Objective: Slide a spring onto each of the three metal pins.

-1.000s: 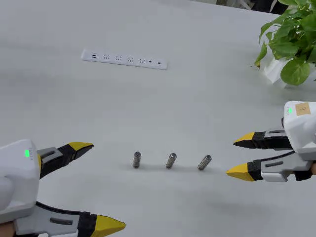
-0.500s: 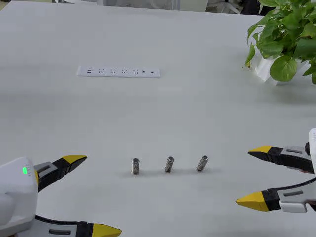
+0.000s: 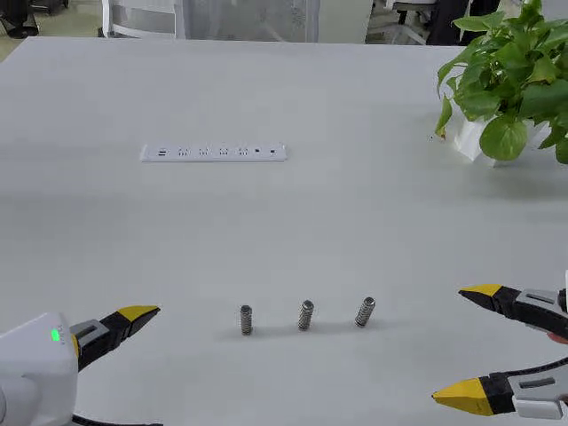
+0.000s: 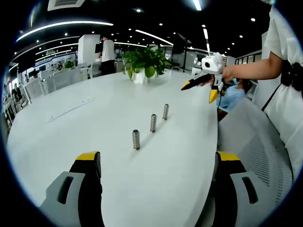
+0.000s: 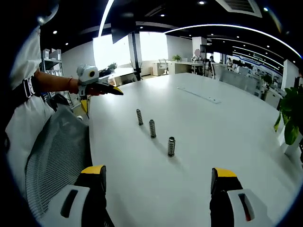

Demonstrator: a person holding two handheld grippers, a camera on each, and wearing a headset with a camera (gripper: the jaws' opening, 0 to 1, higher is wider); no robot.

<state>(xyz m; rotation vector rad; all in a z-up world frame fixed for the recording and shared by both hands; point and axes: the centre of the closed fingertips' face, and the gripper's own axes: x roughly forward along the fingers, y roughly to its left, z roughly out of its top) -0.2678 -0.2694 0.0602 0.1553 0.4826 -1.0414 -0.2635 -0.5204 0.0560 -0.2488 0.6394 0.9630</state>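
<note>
Standing on the white table [image 3: 355, 222]: three metal pins in a row, all upright or nearly so, each sleeved in a coiled spring [image 5: 171, 147].

- Left pin [image 3: 246, 319]: upright, at the 9 o'clock end of the row.
- Middle pin [image 3: 305, 314]: upright, apart from both neighbours.
- Right pin [image 3: 365, 311]: at the 3 o'clock end, leaning slightly toward 1 o'clock.
- Left gripper [image 4: 157, 157]: at 8 o'clock from the row in the head view, well apart from it, off the table surface; jaws spread wide, nothing between them.
- Right gripper [image 3: 454, 344]: at 4 o'clock from the row, near but clear of the right pin; jaws spread wide, nothing between them.
- Power strip [image 3: 213, 153]: white, flat on the table, at 11 o'clock from the row, well apart.
- Potted plant [image 3: 506, 80]: green leaves, white pot, at 1 o'clock, near the far table edge.
- Mesh chair [image 5: 52, 156]: beside the table edge in the right gripper view.
</note>
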